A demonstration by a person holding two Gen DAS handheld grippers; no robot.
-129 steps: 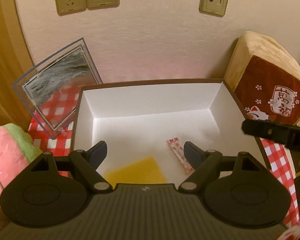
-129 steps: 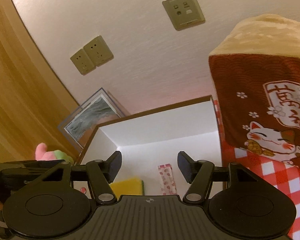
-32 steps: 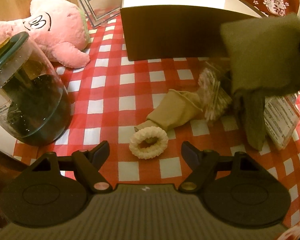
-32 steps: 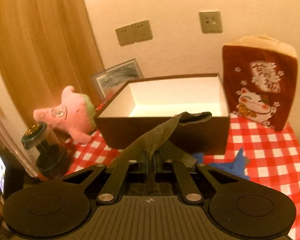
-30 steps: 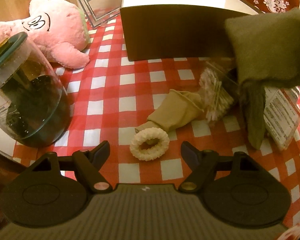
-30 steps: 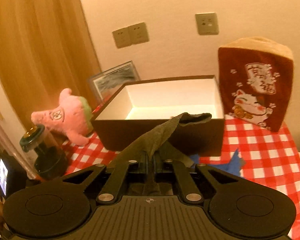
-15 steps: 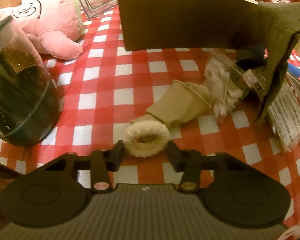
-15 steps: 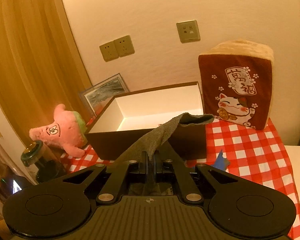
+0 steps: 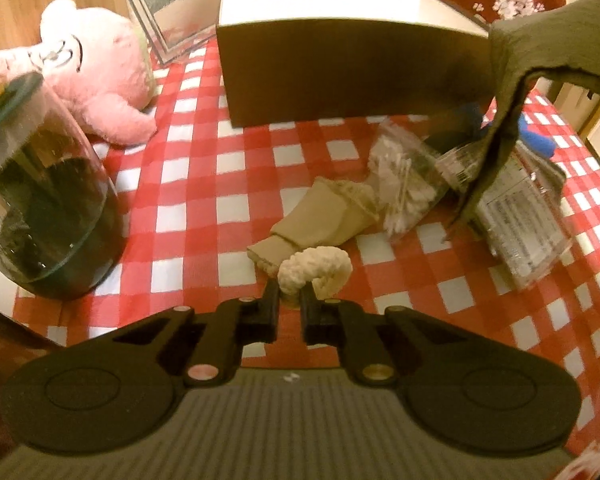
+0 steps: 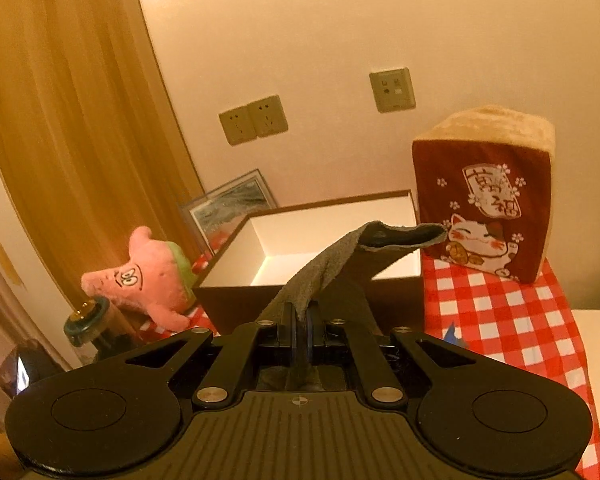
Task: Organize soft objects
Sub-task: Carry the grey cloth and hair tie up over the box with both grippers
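Low in the centre of the left wrist view, the left gripper (image 9: 290,294) is pinched onto a cream fuzzy scrunchie (image 9: 315,269), which bunches up between its fingers just above the red-checked cloth on the bench (image 9: 204,184). A beige sock (image 9: 320,220) lies touching the scrunchie, beside a clear bag of cotton swabs (image 9: 404,184). In the right wrist view, the right gripper (image 10: 300,322) is clamped on a grey-green sock (image 10: 340,256) whose free end hangs in front of the open brown box (image 10: 244,300) at frame centre. A pink plush toy (image 10: 148,276) sits left of the box.
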